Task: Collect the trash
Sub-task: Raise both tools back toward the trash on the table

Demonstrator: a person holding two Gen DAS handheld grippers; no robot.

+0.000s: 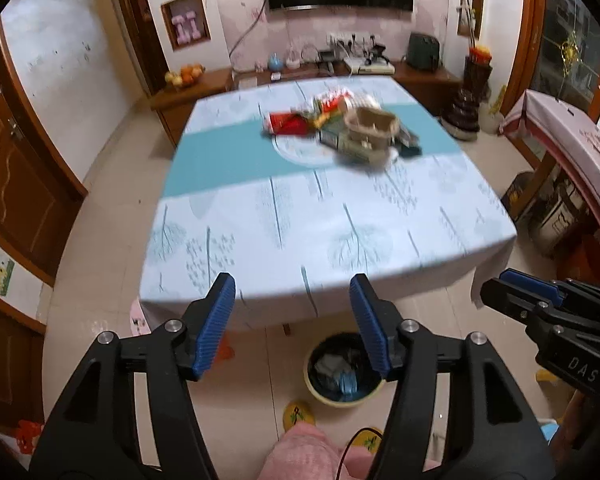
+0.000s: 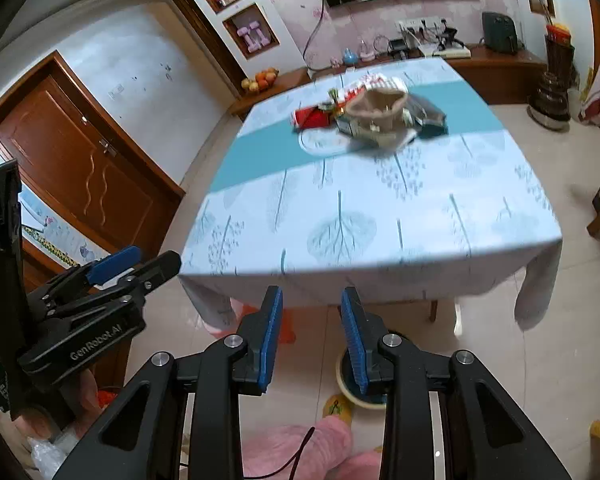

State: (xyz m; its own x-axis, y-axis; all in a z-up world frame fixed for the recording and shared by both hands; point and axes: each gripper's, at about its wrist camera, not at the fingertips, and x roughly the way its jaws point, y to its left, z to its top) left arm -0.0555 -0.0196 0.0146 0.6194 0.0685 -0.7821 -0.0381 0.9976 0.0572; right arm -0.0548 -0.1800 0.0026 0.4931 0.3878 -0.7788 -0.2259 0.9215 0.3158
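"DAS" is read on the body of the right hand-held gripper (image 1: 540, 300) where it is seen from the left wrist view, and "GenRobot.AI" is printed on the side of the left hand-held gripper (image 2: 136, 264) in the right wrist view. No writing on the trash can be made out; the pile is blurred.

Both grippers are held side by side, short of the near edge of the table (image 1: 340, 240), above the floor. The left hand-held gripper (image 1: 292, 300) is spread wide with nothing between its blue pads; the right hand-held gripper (image 2: 310, 312) is opened more narrowly, also with nothing held.

The trash pile (image 1: 340, 128) of wrappers and a brown paper bag (image 2: 376, 108) lies far ahead of both grippers, toward the far side of the table. A waste bin (image 1: 342, 376) stands on the floor just below and ahead of the grippers, at the table's near edge. A broad stretch of bare tablecloth lies between the near edge and the pile.
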